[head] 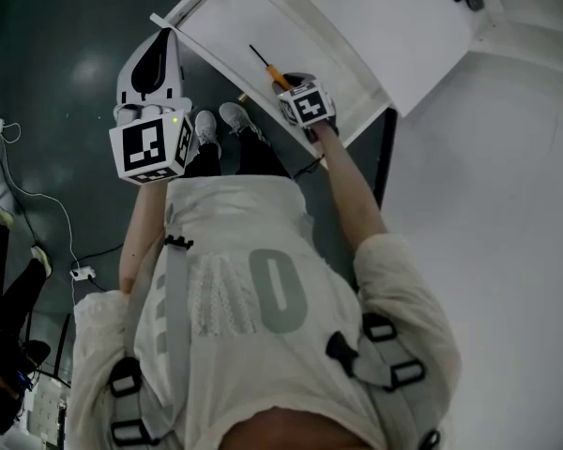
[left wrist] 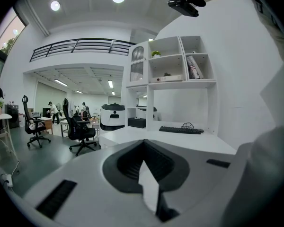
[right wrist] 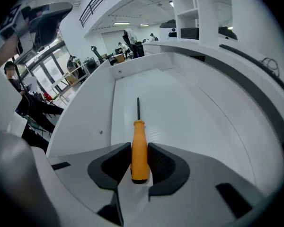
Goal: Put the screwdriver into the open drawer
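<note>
Fingers point(left wrist: 132, 162) of the left gripper point(head: 159, 50) are pressed together on nothing, well left of the open white drawer point(right wrist: 189, 112); fingers of the right gripper point(right wrist: 139, 157) clamp the slim screwdriver point(right wrist: 139, 141) by its smooth orange plastic handle, thin dark shaft pointing along the drawer floor; released from any height, that round handle would probably bounce or roll against a wall.

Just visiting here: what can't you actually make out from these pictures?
Screwdriver tip shape: too small in head and right gripper views.
Whether it touches the drawer floor: right gripper view looks along it.
Most of its handle, head view: hidden behind the right gripper's marker cube.
</note>
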